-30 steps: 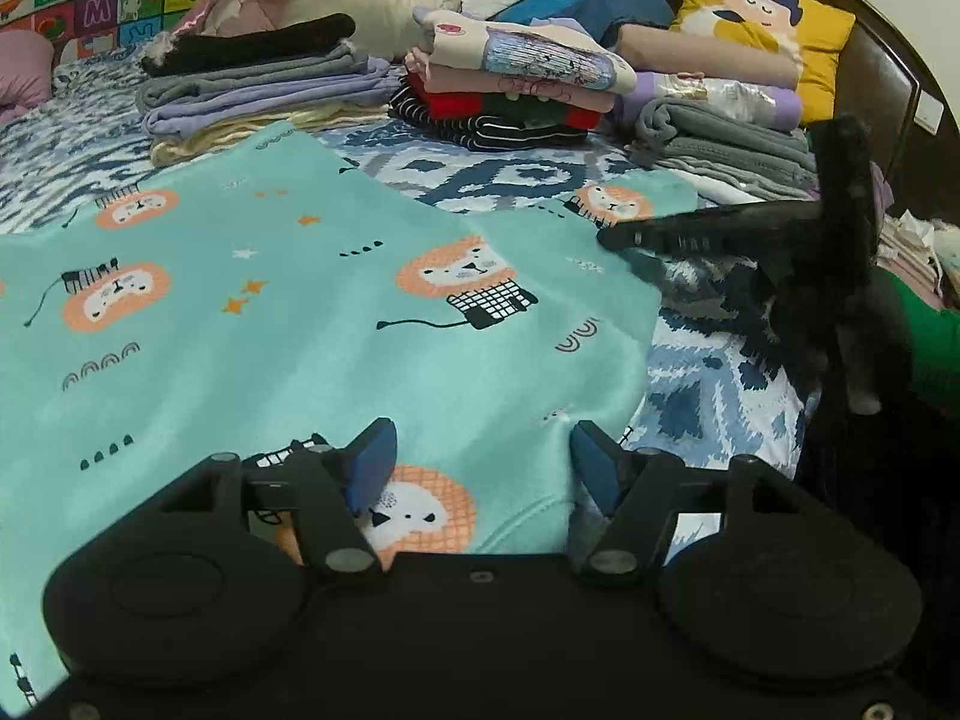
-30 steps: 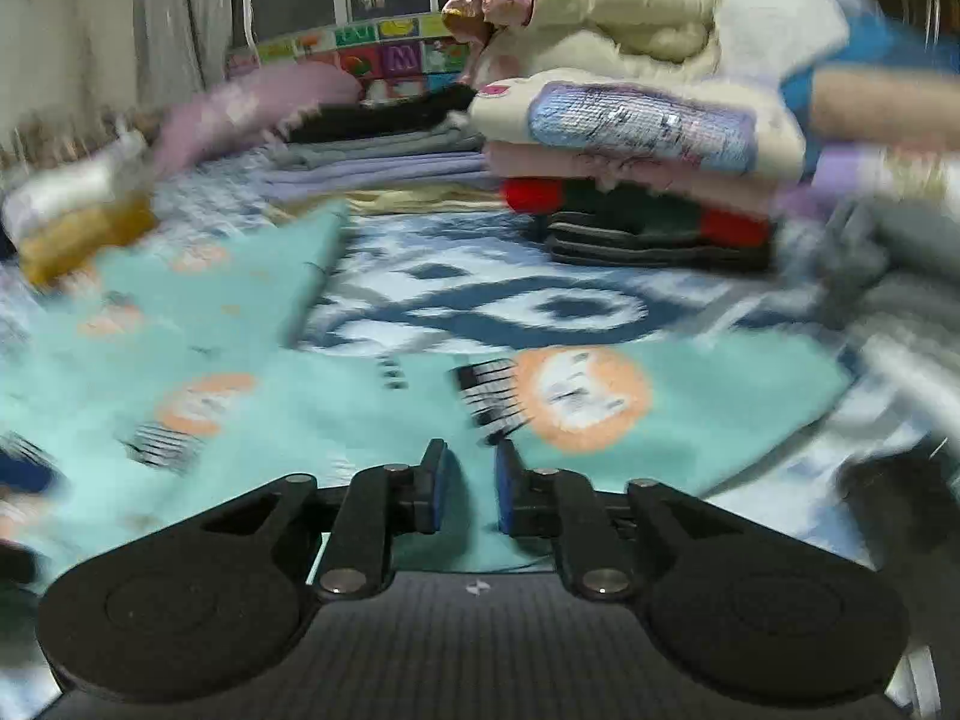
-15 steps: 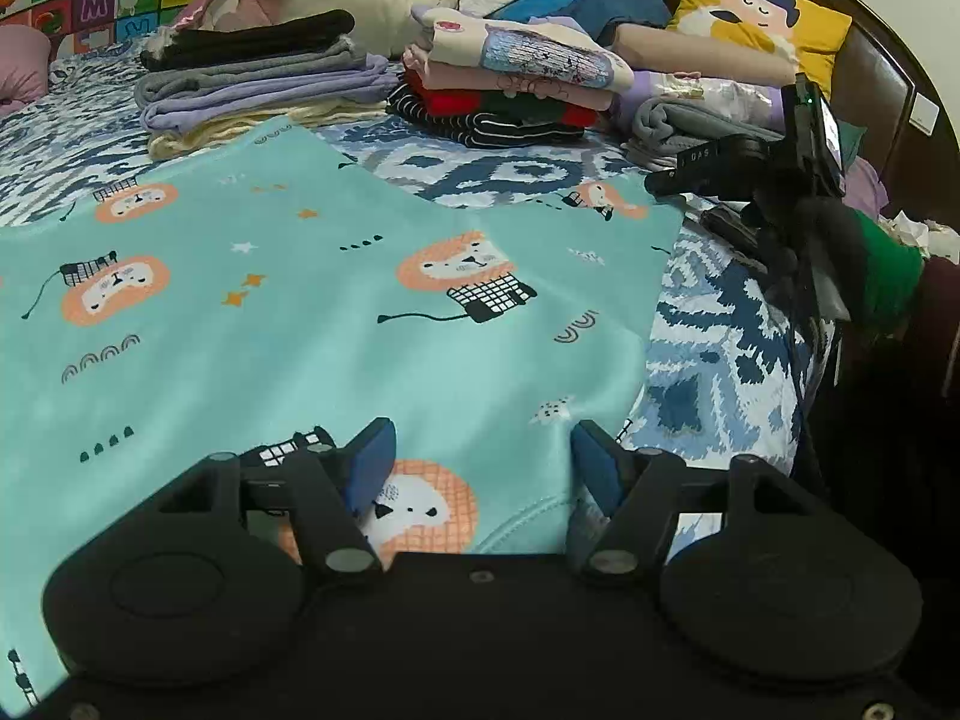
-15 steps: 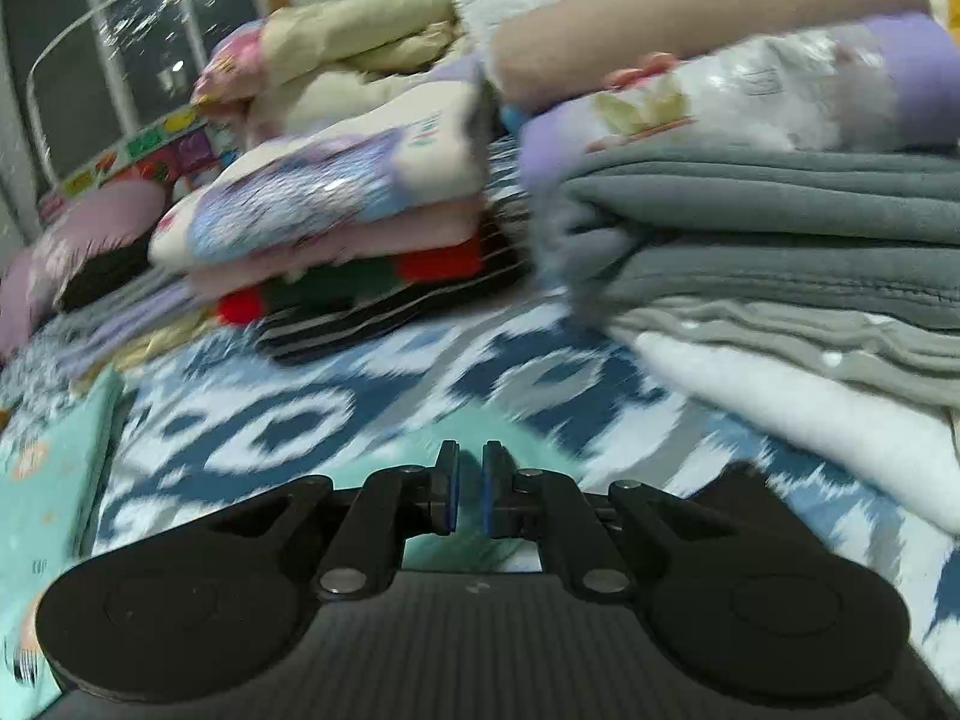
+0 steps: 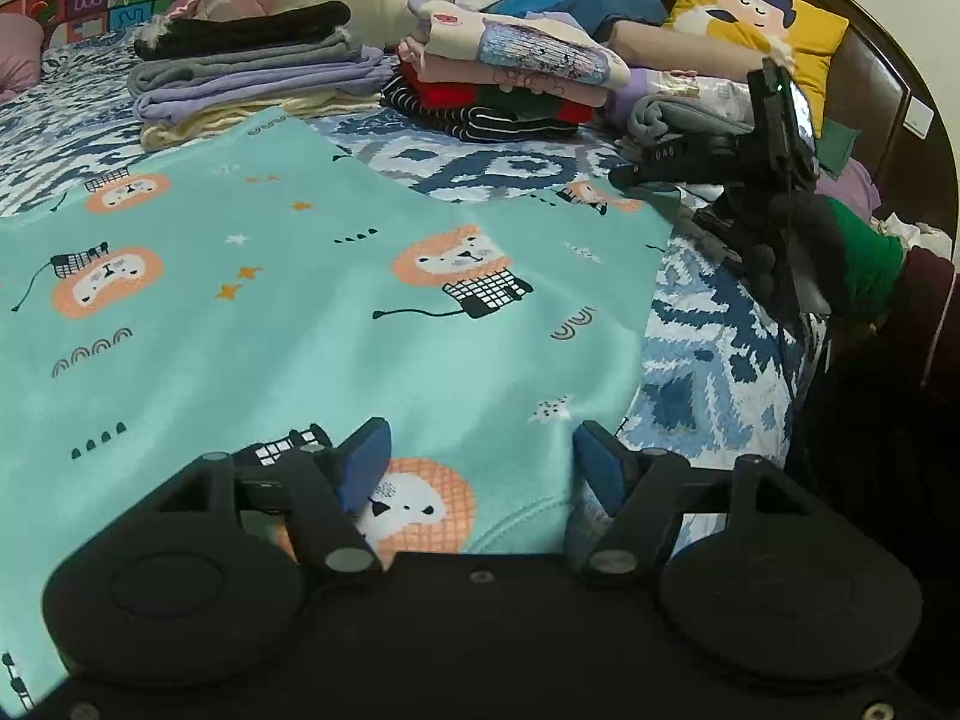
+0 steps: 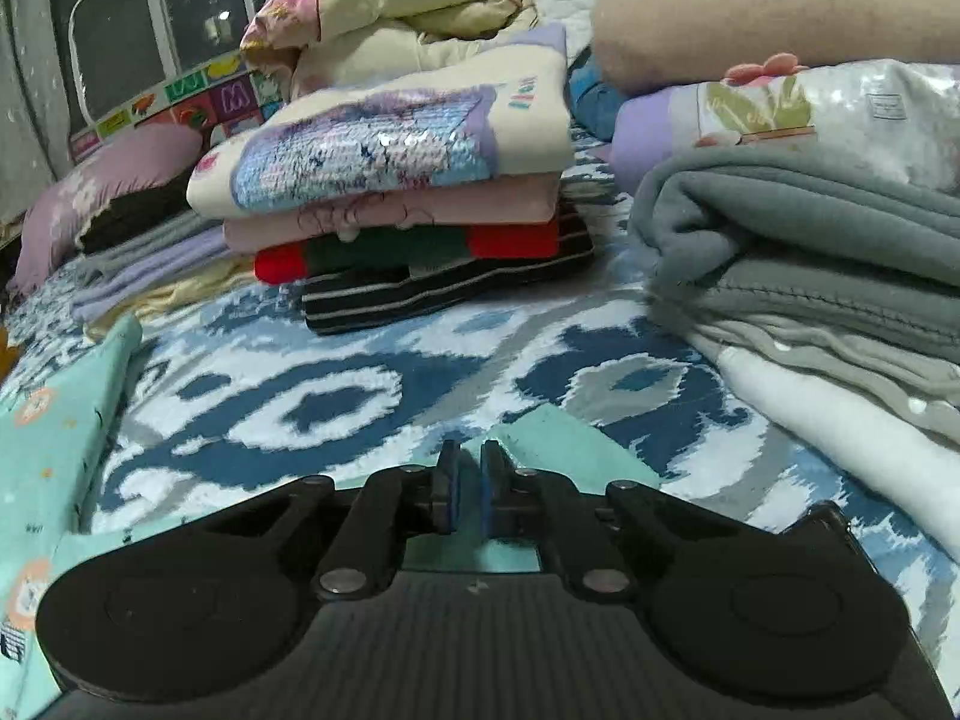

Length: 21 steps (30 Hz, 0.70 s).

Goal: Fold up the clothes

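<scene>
In the left wrist view, the garment lies spread across the left and centre of the frame on the bedspread, with the left gripper over its near edge at the bottom and the right gripper at its far corner on the right. Behind the garment, along the top of the frame, stand three stacks of folded clothes: one at upper left, one at upper centre, one further right, with a pillow behind the last. In the right wrist view, the right gripper sits at bottom centre over a corner of the garment, the centre stack behind it and the right-hand stack at the right edge.
</scene>
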### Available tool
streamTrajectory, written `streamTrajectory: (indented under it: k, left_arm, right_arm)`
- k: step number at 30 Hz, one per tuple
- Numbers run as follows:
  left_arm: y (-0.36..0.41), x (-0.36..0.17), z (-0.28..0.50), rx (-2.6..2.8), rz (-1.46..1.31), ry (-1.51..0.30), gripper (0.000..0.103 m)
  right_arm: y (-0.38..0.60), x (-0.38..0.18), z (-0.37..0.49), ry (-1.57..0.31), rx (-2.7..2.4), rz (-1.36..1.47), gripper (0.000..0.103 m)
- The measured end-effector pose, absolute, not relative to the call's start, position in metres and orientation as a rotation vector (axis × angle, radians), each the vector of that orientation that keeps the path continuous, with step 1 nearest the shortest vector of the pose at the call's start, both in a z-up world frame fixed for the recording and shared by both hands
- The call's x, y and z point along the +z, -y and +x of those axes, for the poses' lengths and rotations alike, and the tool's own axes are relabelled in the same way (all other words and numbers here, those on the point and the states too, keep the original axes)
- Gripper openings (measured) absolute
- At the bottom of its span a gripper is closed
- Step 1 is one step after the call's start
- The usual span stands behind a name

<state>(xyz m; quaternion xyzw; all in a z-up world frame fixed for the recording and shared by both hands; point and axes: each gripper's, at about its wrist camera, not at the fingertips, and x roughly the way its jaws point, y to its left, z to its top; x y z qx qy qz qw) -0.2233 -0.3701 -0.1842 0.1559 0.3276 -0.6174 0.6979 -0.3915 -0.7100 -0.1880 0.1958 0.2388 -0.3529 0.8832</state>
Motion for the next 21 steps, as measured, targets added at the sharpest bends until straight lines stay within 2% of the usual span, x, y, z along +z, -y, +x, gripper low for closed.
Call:
streamTrajectory:
  k: [1, 4, 9, 12, 13, 18, 21]
  left_arm:
    - [0.369, -0.184, -0.224, -1.378, 0.348, -0.731, 0.069]
    - [0.365, -0.179, -0.221, -1.386, 0.322, -0.734, 0.069]
    - [0.358, -0.172, -0.217, -1.398, 0.266, -0.742, 0.069]
    - [0.348, -0.163, -0.209, -1.395, 0.205, -0.734, 0.069]
    - [0.342, -0.158, -0.204, -1.381, 0.168, -0.722, 0.069]
    - [0.316, -0.144, -0.169, -1.216, 0.061, -0.665, 0.068]
    - [0.305, -0.151, -0.139, -1.085, 0.051, -0.69, 0.068]
  right_arm:
    - [0.703, -0.183, -0.391, -0.482, -0.735, 0.376, 0.016]
    - [0.672, -0.169, -0.389, -0.436, -0.593, 0.351, 0.016]
    - [0.63, -0.19, -0.351, -0.62, -0.489, 0.227, 0.015]
    - [0.638, -0.184, -0.347, -0.598, -0.6, 0.255, 0.018]
    - [0.637, -0.18, -0.35, -0.578, -0.599, 0.26, 0.022]
    - [0.606, -0.158, -0.329, -0.529, -0.446, 0.212, 0.022]
    - [0.576, -0.149, -0.297, -0.556, -0.278, 0.142, 0.021]
